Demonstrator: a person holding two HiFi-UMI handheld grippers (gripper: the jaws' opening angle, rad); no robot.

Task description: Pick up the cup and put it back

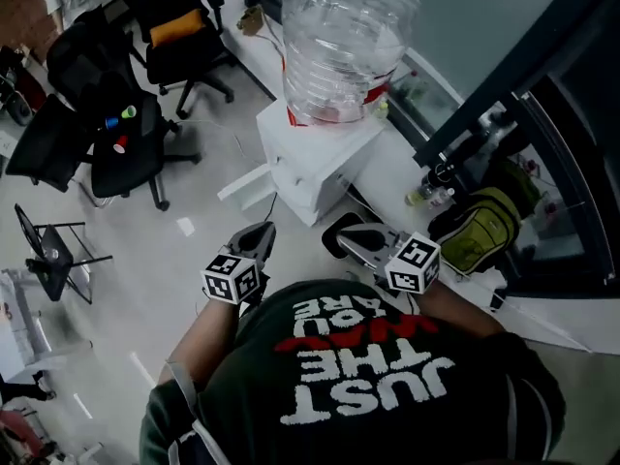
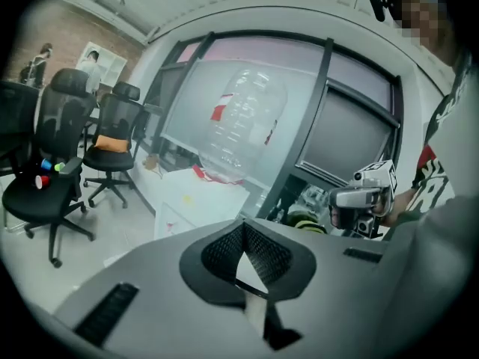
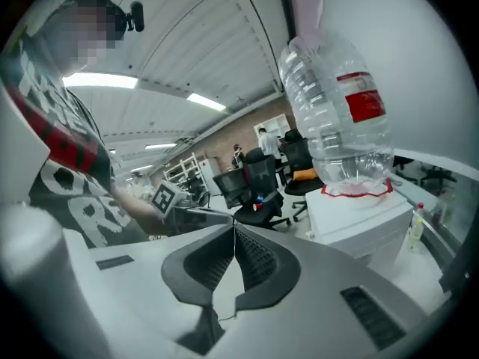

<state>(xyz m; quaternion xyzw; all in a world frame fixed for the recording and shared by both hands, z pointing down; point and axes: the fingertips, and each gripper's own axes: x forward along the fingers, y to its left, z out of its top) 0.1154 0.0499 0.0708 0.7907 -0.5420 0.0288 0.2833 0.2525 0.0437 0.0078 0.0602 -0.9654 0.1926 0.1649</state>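
Note:
No cup shows clearly in any view. My left gripper (image 1: 259,237) is held in front of the person's chest, jaws shut with nothing between them; its own view shows the pads meeting at the tip (image 2: 242,229). My right gripper (image 1: 341,241) hangs beside it, also shut and empty, pads pressed together (image 3: 234,229). Both point toward a white water dispenser (image 1: 315,158) topped by a big clear bottle (image 1: 339,46). The bottle (image 2: 241,126) also stands ahead in the left gripper view, and the bottle (image 3: 337,118) rises at the right of the right gripper view.
Black office chairs (image 1: 126,143) stand on the floor at the left, one carrying small coloured items (image 1: 121,119). A yellow-green backpack (image 1: 480,226) and a small bottle (image 1: 431,197) lie on the white counter (image 1: 392,177) by the dark window frame.

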